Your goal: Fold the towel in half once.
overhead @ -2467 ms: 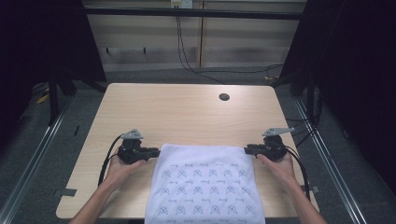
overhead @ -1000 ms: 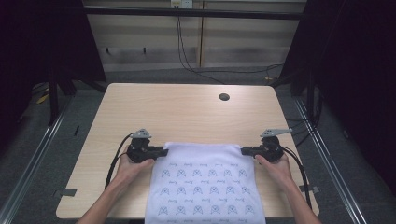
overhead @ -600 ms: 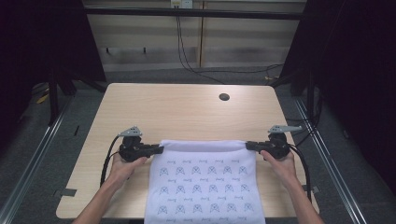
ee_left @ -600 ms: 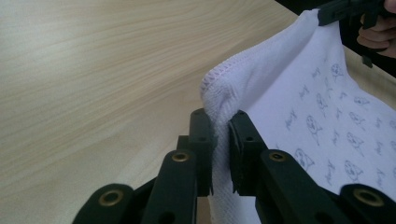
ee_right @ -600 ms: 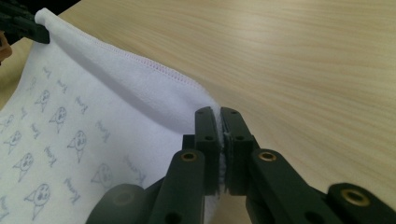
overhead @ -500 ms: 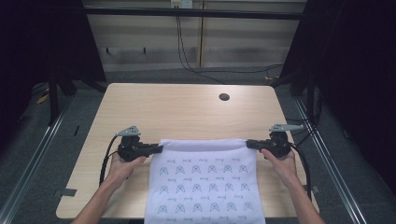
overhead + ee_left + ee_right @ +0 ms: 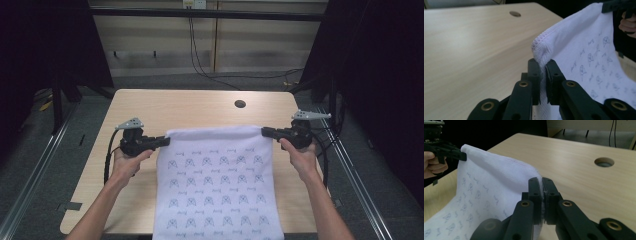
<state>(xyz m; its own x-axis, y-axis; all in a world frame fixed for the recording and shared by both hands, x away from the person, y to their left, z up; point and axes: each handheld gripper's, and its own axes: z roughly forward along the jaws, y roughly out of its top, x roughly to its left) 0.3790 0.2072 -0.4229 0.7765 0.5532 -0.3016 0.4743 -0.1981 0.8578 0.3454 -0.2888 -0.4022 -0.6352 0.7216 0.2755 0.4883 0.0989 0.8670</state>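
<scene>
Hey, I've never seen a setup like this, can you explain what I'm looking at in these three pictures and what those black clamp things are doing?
A person sits at a wooden table holding a hand-operated clamp in each hand. The high view looks down from above. The other two pictures come from small cameras riding on each clamp, looking along its black jaws. The left gripper and the right gripper each pinch one far corner of a white cloth printed with small grey figures. Its far edge is held up, stretched between them; the rest drapes toward the person. A round hole sits in the tabletop beyond.
</scene>
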